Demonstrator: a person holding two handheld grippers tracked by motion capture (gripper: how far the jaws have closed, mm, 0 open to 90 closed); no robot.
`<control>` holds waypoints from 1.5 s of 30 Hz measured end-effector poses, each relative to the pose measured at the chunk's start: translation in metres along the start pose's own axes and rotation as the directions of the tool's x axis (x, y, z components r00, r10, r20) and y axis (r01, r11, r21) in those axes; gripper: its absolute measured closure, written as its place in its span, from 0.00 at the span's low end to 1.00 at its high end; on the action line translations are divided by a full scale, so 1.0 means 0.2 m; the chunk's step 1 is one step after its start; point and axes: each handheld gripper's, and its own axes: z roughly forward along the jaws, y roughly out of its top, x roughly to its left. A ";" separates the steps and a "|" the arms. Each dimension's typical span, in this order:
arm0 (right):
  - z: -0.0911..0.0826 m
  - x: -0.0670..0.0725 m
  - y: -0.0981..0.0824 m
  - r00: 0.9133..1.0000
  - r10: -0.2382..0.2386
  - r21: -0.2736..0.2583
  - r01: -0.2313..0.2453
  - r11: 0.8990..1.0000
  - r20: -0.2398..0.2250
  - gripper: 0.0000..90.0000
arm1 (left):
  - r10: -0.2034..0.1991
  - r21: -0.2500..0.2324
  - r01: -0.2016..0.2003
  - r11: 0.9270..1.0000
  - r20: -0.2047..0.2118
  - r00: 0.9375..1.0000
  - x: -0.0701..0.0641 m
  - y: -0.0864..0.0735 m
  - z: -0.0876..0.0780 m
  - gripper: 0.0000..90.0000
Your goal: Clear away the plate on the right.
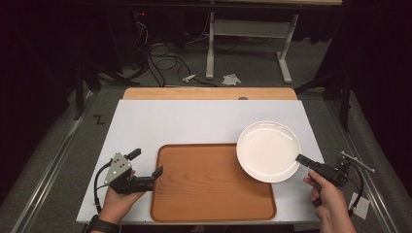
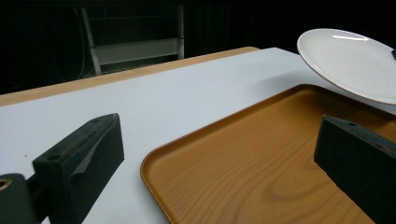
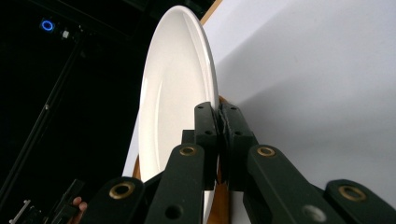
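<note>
The right claw [image 1: 300,158] is gripping the near right rim of the white plate [image 1: 268,150], its jaws clenched on the edge, as the right gripper view shows [image 3: 218,122]; the plate [image 3: 180,93] is being held off the surface, tilted, overhanging the far right corner of the wooden tray [image 1: 209,182] and the white desk [image 1: 194,121] beside it; in the left gripper view the plate [image 2: 348,63] is hanging above the tray [image 2: 261,168] with a shadow falling on the desk [image 2: 163,102] beneath it; the left claw [image 1: 148,163] is sitting released, its jaws standing wide apart with nothing between them, one jaw over the desk and the other at the tray's left edge; the left hand [image 1: 116,201] is resting at the near left corner of the desk, the right hand [image 1: 330,196] at the near right; the tray's inside is lying bare under the plate's path, and nothing is standing between the plate and the tray; beyond the white sheet a strip of wooden desk edge [image 1: 209,93] is showing; farther back on the floor, cables [image 1: 165,58], scraps of white paper [image 1: 231,79] and the legs of a white frame [image 1: 245,48] are lying well apart from the work
</note>
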 end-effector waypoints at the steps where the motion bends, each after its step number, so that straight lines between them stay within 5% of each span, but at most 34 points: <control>1: 0.00 0.00 0.00 1.000 0.000 0.000 0.000 1.000 0.000 0.99 | 0.000 -0.001 0.000 1.000 0.000 1.000 0.00 0.00 0.00 0.02; 45: 0.25 0.14 -0.15 0.997 -0.054 0.180 0.062 0.982 -0.046 0.99 | 0.009 -0.008 -0.009 1.000 0.004 1.000 0.00 0.00 0.00 0.02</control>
